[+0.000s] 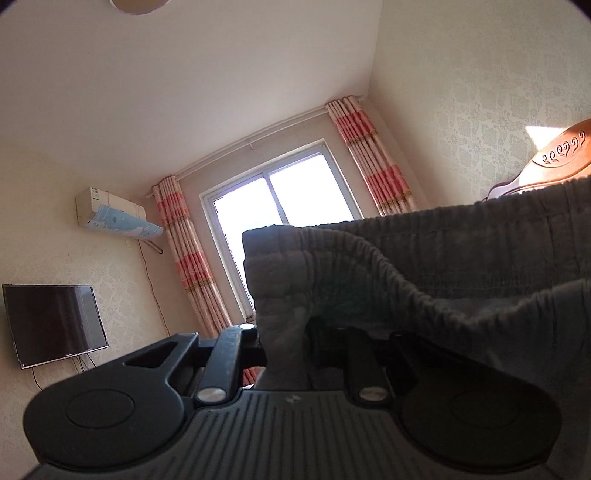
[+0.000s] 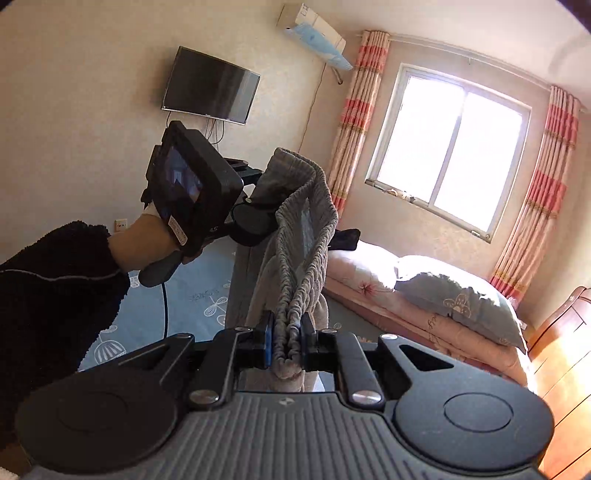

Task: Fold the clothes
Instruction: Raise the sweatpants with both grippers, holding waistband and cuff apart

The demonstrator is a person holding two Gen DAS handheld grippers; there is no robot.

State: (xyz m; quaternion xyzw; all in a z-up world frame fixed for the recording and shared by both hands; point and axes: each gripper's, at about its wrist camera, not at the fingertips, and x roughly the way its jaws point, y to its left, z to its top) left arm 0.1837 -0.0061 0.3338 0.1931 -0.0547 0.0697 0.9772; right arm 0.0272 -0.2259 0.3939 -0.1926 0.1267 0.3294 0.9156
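Grey ribbed trousers (image 2: 295,236) hang in the air by their elastic waistband, stretched between my two grippers above the bed. In the right wrist view my right gripper (image 2: 287,341) is shut on one end of the waistband, which is bunched between its blue-padded fingers (image 2: 269,339). The left gripper (image 2: 255,192) grips the other end, held up by a person's hand (image 2: 147,240) in a black sleeve. In the left wrist view the grey trousers (image 1: 424,258) drape over and hide the fingertips of my left gripper (image 1: 295,343), which points up toward the ceiling.
A bed with a blue patterned sheet (image 2: 192,291) lies below. Folded pink quilts (image 2: 388,295) and a grey-blue pillow (image 2: 461,299) are stacked by the window (image 2: 447,147). A wall TV (image 2: 210,86), an air conditioner (image 2: 314,29) and a wooden headboard (image 2: 561,362) surround it.
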